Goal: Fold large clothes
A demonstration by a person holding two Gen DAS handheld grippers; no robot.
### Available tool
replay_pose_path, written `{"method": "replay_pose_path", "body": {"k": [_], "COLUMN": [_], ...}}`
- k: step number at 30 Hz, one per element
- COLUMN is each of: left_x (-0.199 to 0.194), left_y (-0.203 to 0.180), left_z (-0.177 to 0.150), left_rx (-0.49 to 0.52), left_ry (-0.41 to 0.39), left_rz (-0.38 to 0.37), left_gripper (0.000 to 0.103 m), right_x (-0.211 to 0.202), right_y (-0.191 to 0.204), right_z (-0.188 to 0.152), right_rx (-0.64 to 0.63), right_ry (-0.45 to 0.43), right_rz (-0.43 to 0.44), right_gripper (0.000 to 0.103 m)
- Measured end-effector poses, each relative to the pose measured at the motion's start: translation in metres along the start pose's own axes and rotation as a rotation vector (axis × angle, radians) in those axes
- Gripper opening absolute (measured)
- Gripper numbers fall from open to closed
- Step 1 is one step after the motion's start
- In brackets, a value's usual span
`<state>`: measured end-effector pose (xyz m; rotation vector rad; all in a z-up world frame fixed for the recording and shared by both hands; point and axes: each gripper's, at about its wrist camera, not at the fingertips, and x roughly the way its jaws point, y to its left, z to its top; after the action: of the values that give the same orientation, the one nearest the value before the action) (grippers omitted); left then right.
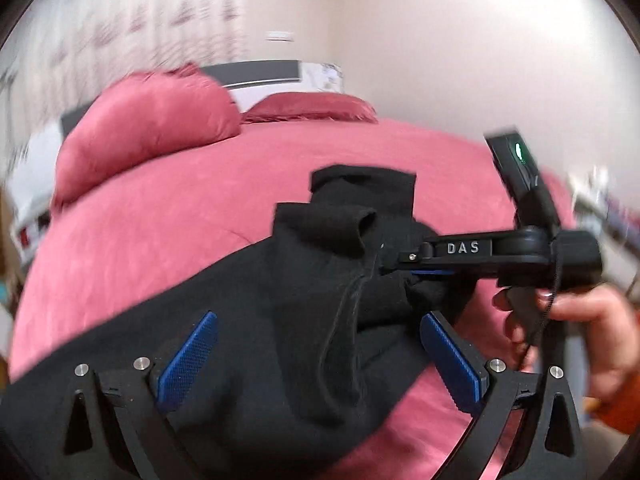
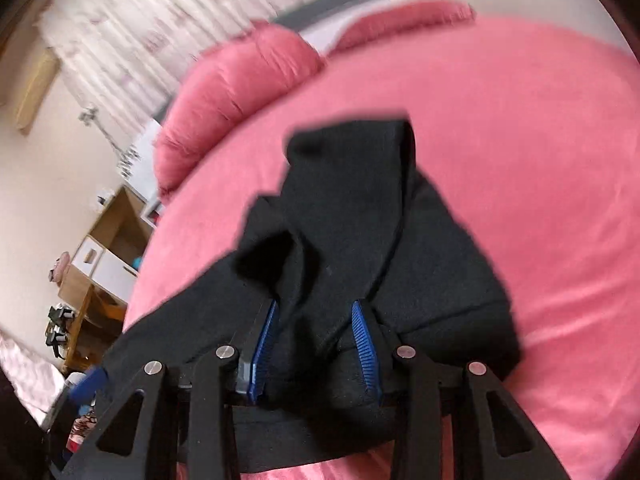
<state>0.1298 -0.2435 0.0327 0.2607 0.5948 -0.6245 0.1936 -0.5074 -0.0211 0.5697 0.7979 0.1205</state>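
A large black garment (image 1: 320, 320) lies bunched on the pink bed (image 1: 200, 200). My left gripper (image 1: 320, 344) is open above it, its blue pads (image 1: 188, 356) wide apart with cloth between and below them. My right gripper (image 1: 404, 264) comes in from the right in the left wrist view, held by a hand (image 1: 588, 320), and is shut on a fold of the black garment. In the right wrist view the right gripper (image 2: 316, 320) has a thick fold of the garment (image 2: 360, 208) pinched between its blue pads (image 2: 364, 344). The rest of the garment hangs and trails over the bed (image 2: 520, 160).
Two pink pillows (image 1: 148, 128) lie at the head of the bed against a grey and white headboard (image 1: 256, 76). A wooden shelf unit (image 2: 108, 248) stands left of the bed. A patterned curtain (image 2: 160, 12) hangs behind. The frames are motion-blurred.
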Motion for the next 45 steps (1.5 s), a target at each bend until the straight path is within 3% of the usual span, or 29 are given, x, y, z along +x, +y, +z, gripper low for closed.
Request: {"method": "replay_pose_path", "body": {"k": [2,4,5,6,8,9,11,12,13,14,17,20,23,25,27,28,29,30,33,38,40,42,45], "left_x": [0.027,0.042,0.046,0.05,0.048,0.045,0.041,0.04,0.038,0.035,0.022,0.019,0.017,0.013,0.008,0.005,0.003,0.001,-0.002,0.012,0.022,0.029,0.038], "left_y": [-0.009,-0.011,-0.009,-0.005,0.008,0.015,0.034,0.045,0.061,0.073,0.111,0.131,0.144,0.155,0.158,0.158,0.156,0.154,0.145,0.143,0.142,0.139,0.135], "left_z": [0.001,-0.001,-0.004,-0.006,-0.01,-0.01,-0.009,-0.009,-0.009,-0.01,-0.025,-0.051,-0.08,-0.098,-0.103,-0.101,-0.099,-0.096,-0.084,-0.073,-0.059,-0.045,-0.025], "left_rx": [0.081,0.121,0.118,0.101,0.028,-0.021,-0.145,-0.232,-0.343,-0.424,-0.694,-0.836,-0.922,-0.979,-0.97,-0.939,-0.912,-0.881,-0.793,-0.801,-0.783,-0.755,-0.687], "left_ry": [0.051,0.097,0.12,0.147,0.146,0.134,0.129,0.134,0.137,0.129,0.084,0.095,0.108,0.103,0.099,0.099,0.097,0.094,0.083,0.094,0.104,0.089,0.09], "left_rz": [0.026,0.02,-0.003,-0.029,-0.059,-0.073,-0.091,-0.121,-0.156,-0.174,-0.253,-0.296,-0.258,-0.233,-0.23,-0.238,-0.244,-0.245,-0.216,-0.2,-0.154,-0.156,-0.096], "left_gripper": [0.094,0.068,0.042,0.029,0.021,0.014,0.009,0.009,0.009,0.008,0.008,0.008,0.012,0.024,0.037,0.04,0.05,0.059,0.072,0.073,0.07,0.068,0.068], "right_x": [0.002,0.003,-0.001,-0.003,0.003,0.004,0.008,0.014,0.017,0.021,0.014,0.005,0.036,0.065,0.086,0.093,0.092,0.086,0.048,-0.019,-0.03,-0.039,-0.034], "right_y": [-0.005,-0.015,-0.016,-0.016,-0.012,-0.011,-0.009,-0.006,-0.001,0.01,0.051,0.109,0.168,0.189,0.2,0.204,0.203,0.198,0.16,0.053,0.027,0.005,-0.025], "right_z": [-0.001,-0.004,-0.006,-0.006,0.0,0.001,0.004,0.007,0.01,0.015,0.027,0.032,0.021,0.002,-0.025,-0.034,-0.044,-0.053,-0.062,-0.06,-0.058,-0.054,-0.048], "right_rx": [0.068,0.138,0.159,0.156,0.124,0.124,0.131,0.126,0.111,0.075,-0.077,-0.247,-0.37,-0.396,-0.406,-0.41,-0.41,-0.394,-0.264,0.079,0.142,0.197,0.357], "right_ry": [-0.012,-0.039,-0.059,-0.069,-0.047,-0.053,-0.045,-0.033,-0.022,-0.004,-0.04,-0.043,0.113,0.228,0.308,0.315,0.3,0.257,0.101,-0.104,-0.117,-0.135,-0.109], "right_rz": [0.005,0.015,0.019,0.004,-0.076,-0.082,-0.104,-0.098,-0.086,-0.073,-0.008,0.085,0.174,0.237,0.241,0.222,0.218,0.228,0.232,0.138,0.129,0.142,0.244], "right_gripper": [0.039,0.037,0.037,0.037,0.035,0.035,0.035,0.031,0.012,0.011,0.011,0.011,0.015,0.022,0.033,0.033,0.033,0.033,0.033,0.035,0.035,0.035,0.035]}}
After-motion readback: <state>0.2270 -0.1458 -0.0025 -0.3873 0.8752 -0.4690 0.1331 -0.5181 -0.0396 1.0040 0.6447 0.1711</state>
